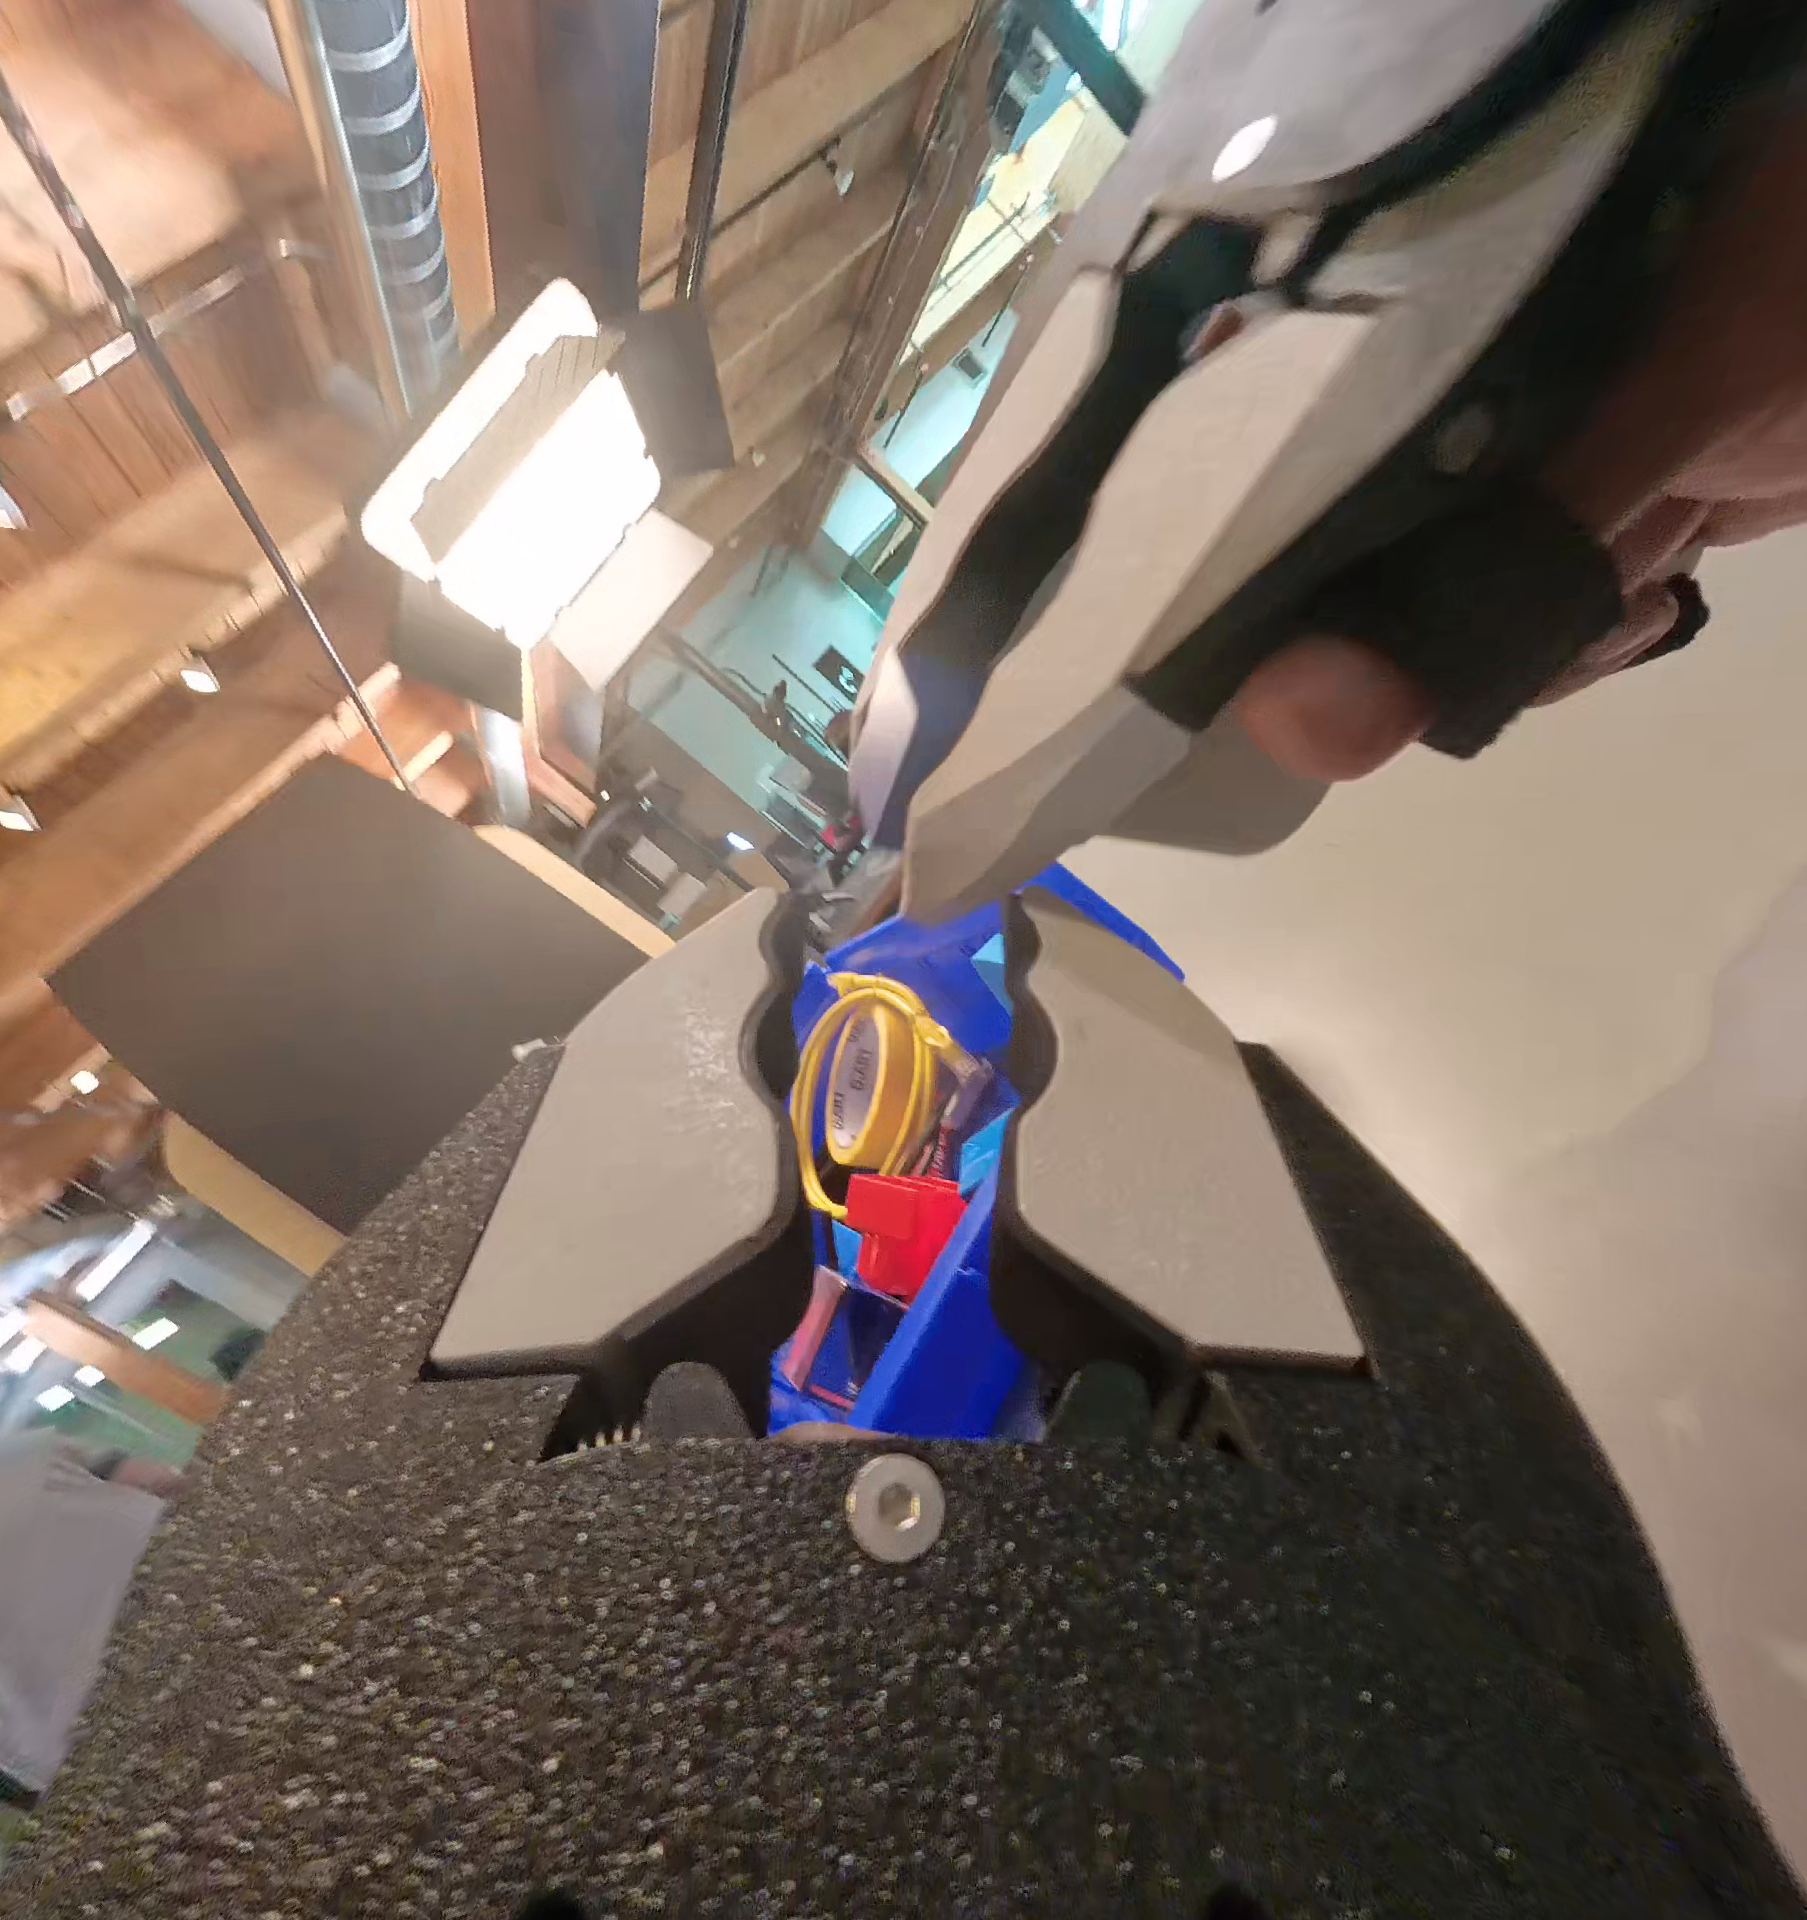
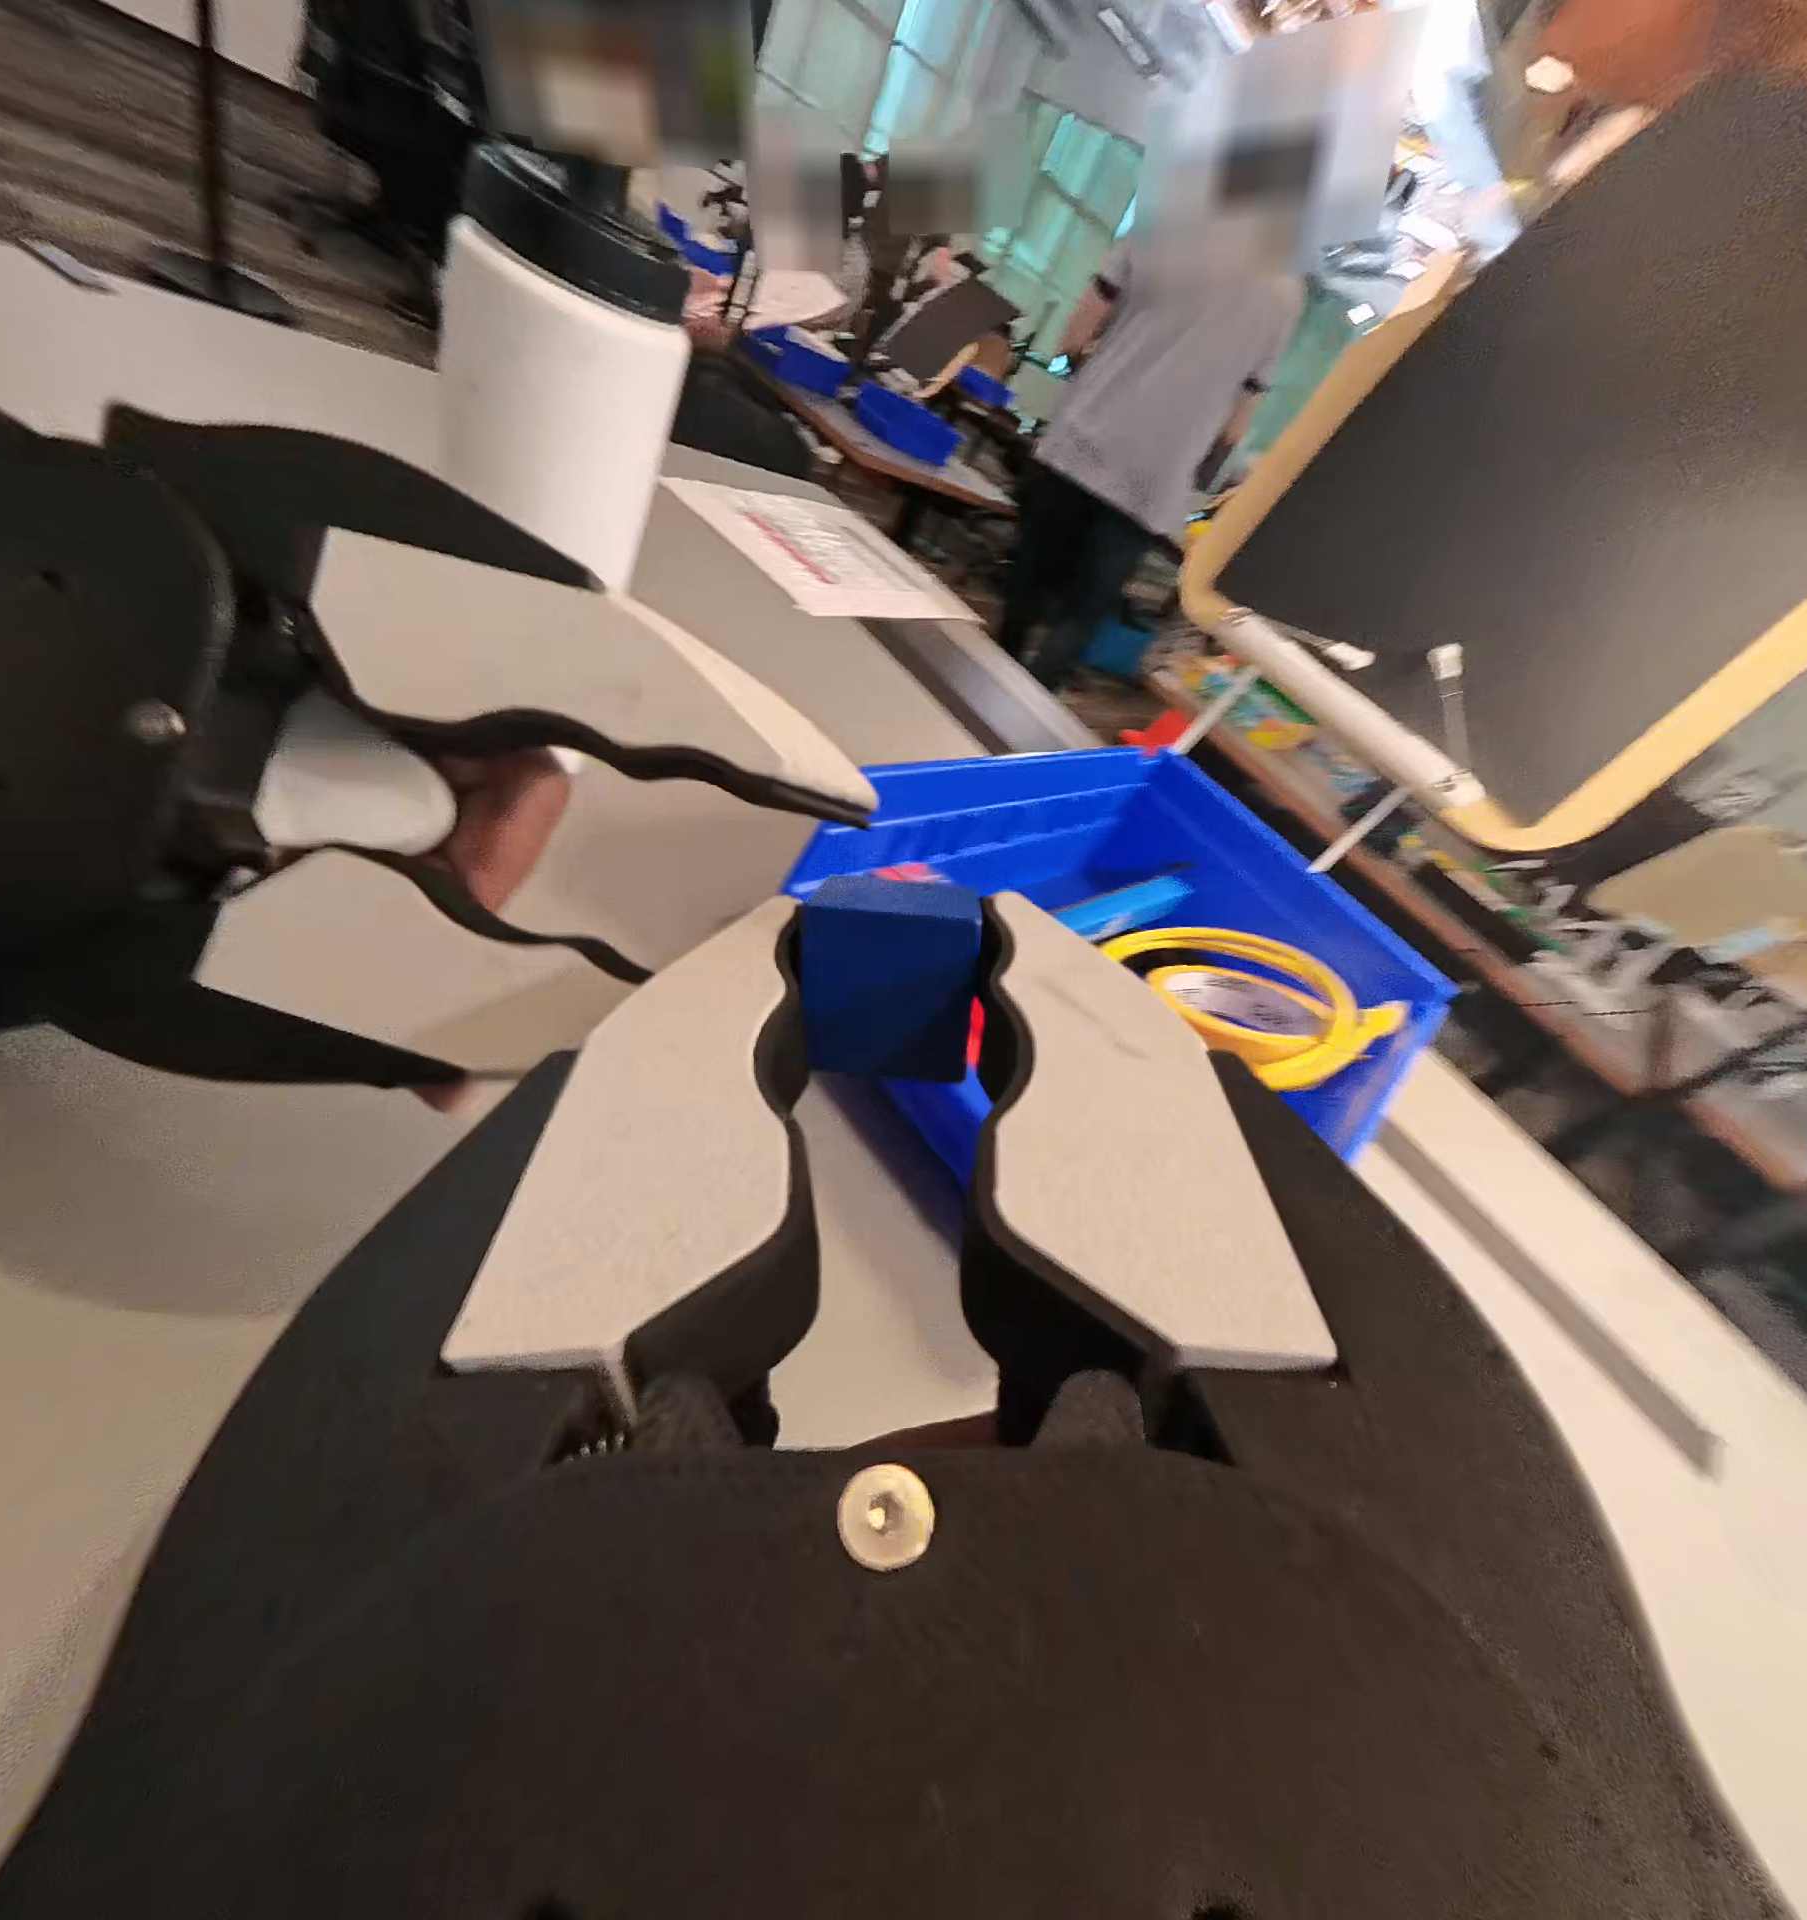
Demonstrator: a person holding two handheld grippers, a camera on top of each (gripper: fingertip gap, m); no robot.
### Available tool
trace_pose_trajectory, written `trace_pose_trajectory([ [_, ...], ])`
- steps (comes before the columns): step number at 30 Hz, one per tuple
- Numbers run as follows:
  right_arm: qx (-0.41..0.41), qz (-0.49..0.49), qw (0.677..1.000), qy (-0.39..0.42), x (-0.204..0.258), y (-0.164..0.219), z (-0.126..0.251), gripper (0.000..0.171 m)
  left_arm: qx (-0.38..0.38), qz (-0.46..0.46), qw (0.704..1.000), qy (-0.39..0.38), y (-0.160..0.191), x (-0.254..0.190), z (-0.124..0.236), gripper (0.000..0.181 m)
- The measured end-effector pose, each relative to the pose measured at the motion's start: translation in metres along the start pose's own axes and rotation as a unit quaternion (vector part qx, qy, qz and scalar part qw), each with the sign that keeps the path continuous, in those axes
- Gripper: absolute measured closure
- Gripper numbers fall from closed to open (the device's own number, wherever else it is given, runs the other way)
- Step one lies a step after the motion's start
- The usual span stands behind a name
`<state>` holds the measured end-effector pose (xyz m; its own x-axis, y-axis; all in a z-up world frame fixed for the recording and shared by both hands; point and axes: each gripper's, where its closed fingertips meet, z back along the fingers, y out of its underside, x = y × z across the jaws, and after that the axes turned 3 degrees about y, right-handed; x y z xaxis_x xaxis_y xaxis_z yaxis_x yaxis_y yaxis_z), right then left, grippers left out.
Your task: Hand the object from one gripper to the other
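Note:
My right gripper (image 2: 888,920) is shut on a blue cube (image 2: 883,987) and holds it above the near edge of a blue bin (image 2: 1294,883). My left gripper (image 2: 660,948) shows at the left of the right wrist view, wide open and empty, its fingers pointing toward the cube with a gap between. In the left wrist view my left gripper (image 1: 899,914) is open over the bin (image 1: 940,1340). The right gripper (image 1: 894,862) comes down from the upper right just past my fingertips. Only a sliver of the cube (image 1: 935,717) shows between its fingers.
The bin holds a yellow cable (image 2: 1283,1029), a roll of tape and a red part (image 1: 899,1216). On the white table (image 2: 99,1247) stand a white canister with a black lid (image 2: 556,416) and a paper sheet (image 2: 826,551). A black board (image 2: 1553,468) hangs at right. A person (image 2: 1169,395) stands behind.

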<state>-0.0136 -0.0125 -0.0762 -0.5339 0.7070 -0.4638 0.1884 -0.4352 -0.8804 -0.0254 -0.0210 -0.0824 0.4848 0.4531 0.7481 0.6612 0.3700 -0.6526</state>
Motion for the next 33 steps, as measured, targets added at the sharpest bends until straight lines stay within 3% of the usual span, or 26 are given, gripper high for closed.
trace_pose_trajectory([
  [2, 0.003, 0.066, 0.996, 0.057, -0.014, 0.001, 0.003, 0.142, 0.003, 0.082, 0.997, 0.006, 0.005, 0.008, 0.001, 0.146],
  [4, 0.009, 0.138, 0.985, 0.105, -0.024, 0.002, 0.005, 0.142, -0.013, 0.215, 0.975, 0.052, 0.009, 0.010, 0.004, 0.146],
  [8, -0.002, 0.230, 0.966, 0.120, -0.019, 0.001, 0.004, 0.142, -0.075, 0.445, 0.879, 0.154, -0.001, 0.012, 0.011, 0.139],
  [10, 0.000, 0.268, 0.957, 0.113, -0.010, 0.003, 0.000, 0.142, -0.072, 0.457, 0.871, 0.164, -0.001, 0.010, 0.011, 0.137],
  [13, 0.009, 0.316, 0.943, 0.105, 0.003, 0.006, -0.007, 0.142, -0.050, 0.425, 0.885, 0.184, -0.003, -0.005, 0.008, 0.132],
  [19, -0.024, 0.347, 0.932, 0.103, 0.024, -0.004, -0.014, 0.142, -0.037, 0.388, 0.900, 0.196, -0.006, -0.019, 0.005, 0.152],
  [23, -0.026, 0.253, 0.964, 0.079, 0.016, -0.004, -0.011, 0.137, -0.042, 0.297, 0.949, 0.097, -0.001, 0.006, 0.007, 0.151],
  [27, -0.058, 0.058, 0.997, -0.006, 0.006, -0.011, 0.003, 0.136, -0.057, 0.193, 0.980, -0.006, -0.005, 0.030, 0.014, 0.152],
  [29, -0.095, -0.065, 0.990, -0.086, 0.008, -0.019, 0.013, 0.135, -0.087, 0.168, 0.982, -0.018, -0.018, 0.032, 0.018, 0.152],
  [31, -0.142, -0.164, 0.963, -0.160, 0.009, -0.030, 0.024, 0.134, -0.131, 0.152, 0.980, -0.006, -0.034, 0.028, 0.023, 0.152],
  [33, -0.185, -0.207, 0.939, -0.202, 0.008, -0.039, 0.033, 0.131, -0.189, 0.201, 0.959, 0.067, -0.052, 0.014, 0.030, 0.152],
])
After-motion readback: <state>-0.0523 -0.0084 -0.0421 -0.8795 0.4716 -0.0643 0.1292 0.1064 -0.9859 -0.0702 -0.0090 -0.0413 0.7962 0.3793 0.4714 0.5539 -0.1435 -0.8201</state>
